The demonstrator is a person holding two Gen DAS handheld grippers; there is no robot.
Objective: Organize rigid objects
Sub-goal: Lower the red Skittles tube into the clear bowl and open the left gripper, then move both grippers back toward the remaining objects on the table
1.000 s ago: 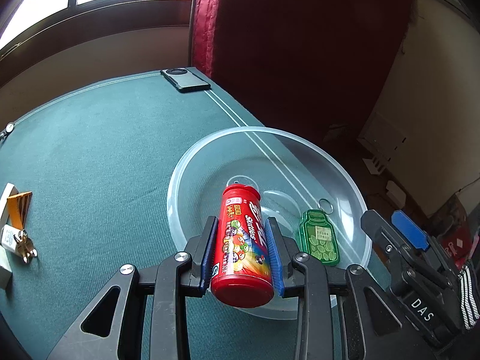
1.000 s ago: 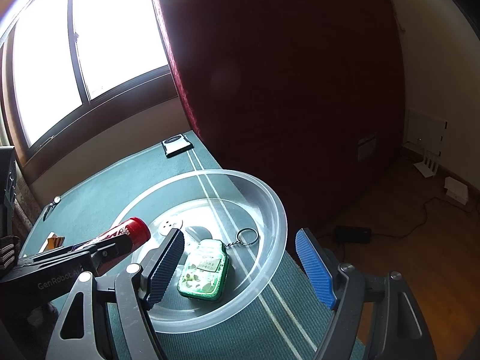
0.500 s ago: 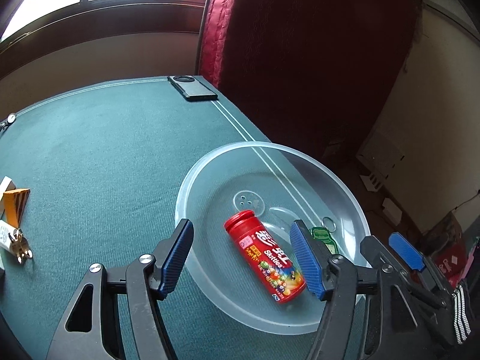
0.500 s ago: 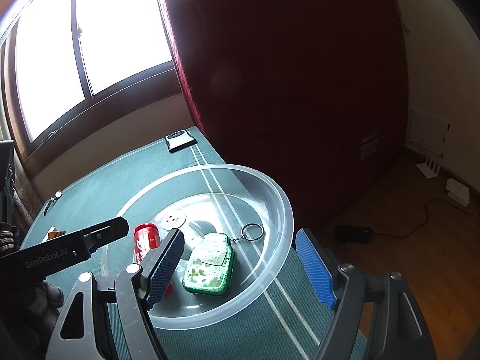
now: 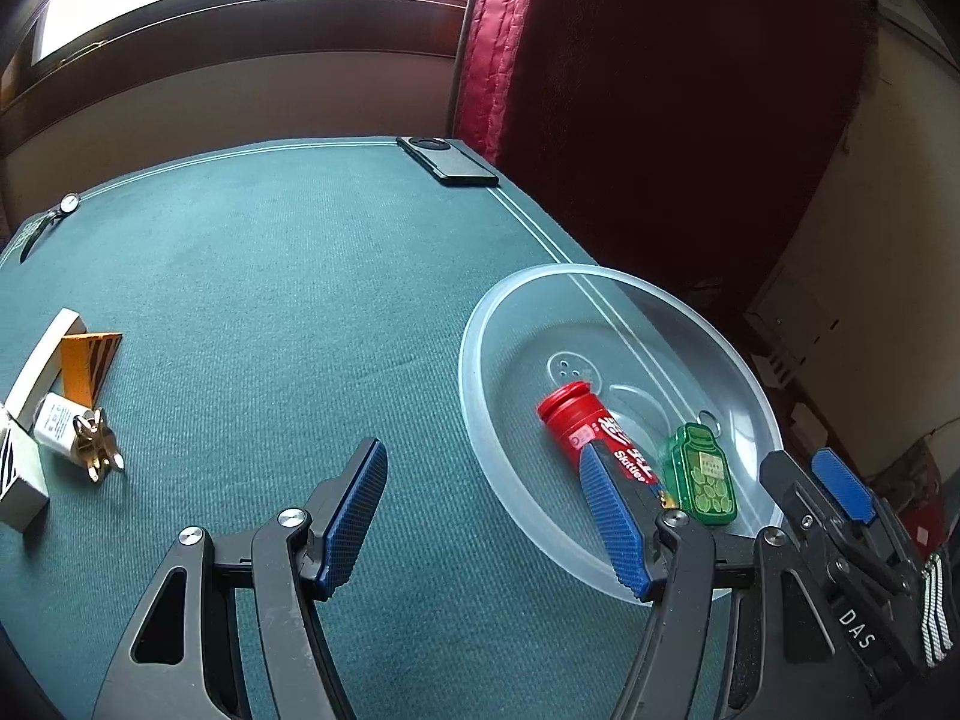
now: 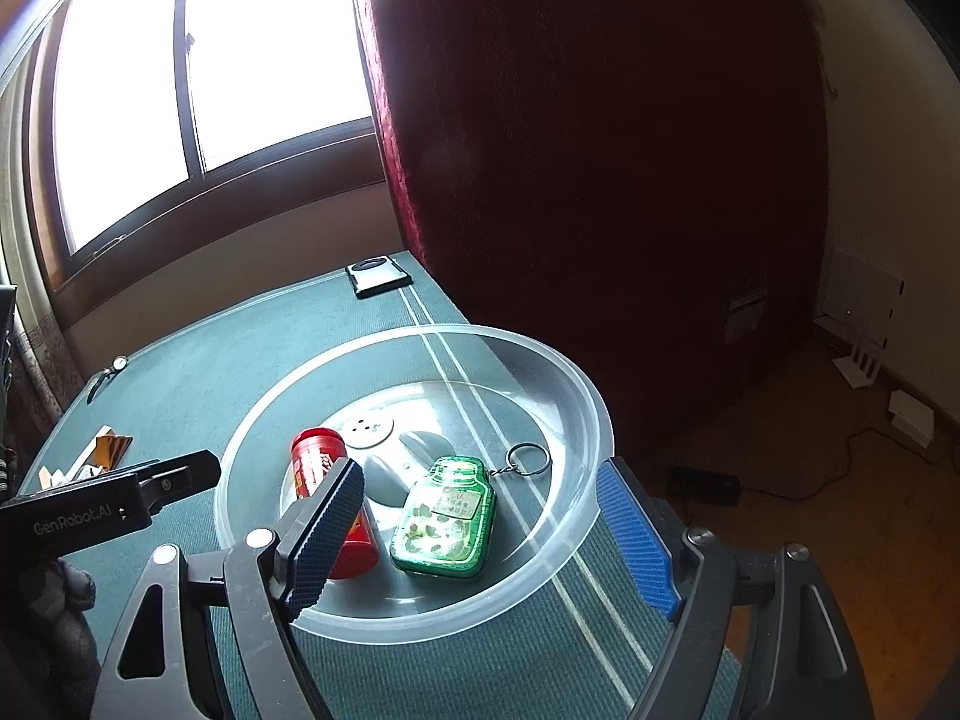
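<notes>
A clear plastic bowl [image 5: 480, 408] [image 6: 576, 384] sits near the right edge of the green table. A red Skittles tube [image 5: 585, 429] [image 6: 315, 459] lies on its side in it, beside a green jar-shaped keychain case [image 5: 702, 474] [image 6: 447, 519]. My left gripper [image 5: 486, 516] is open and empty, above the table just left of the bowl, its right finger over the bowl's rim. My right gripper [image 6: 480, 534] is open and empty, hovering over the bowl's near side. The left gripper also shows in the right wrist view [image 6: 120, 495].
At the table's left lie a white box [image 5: 21, 480], an orange card [image 5: 90, 360], a white charger [image 5: 54, 423] and brass keys [image 5: 96, 447]. A black phone [image 5: 447, 161] [image 6: 378, 277] lies at the far edge, a wristwatch [image 5: 51, 222] at the far left.
My left gripper opened and dropped the red tube into the bowl, then pulled back and swung left. The tube now lies beside the green case. The right gripper barely moved.
</notes>
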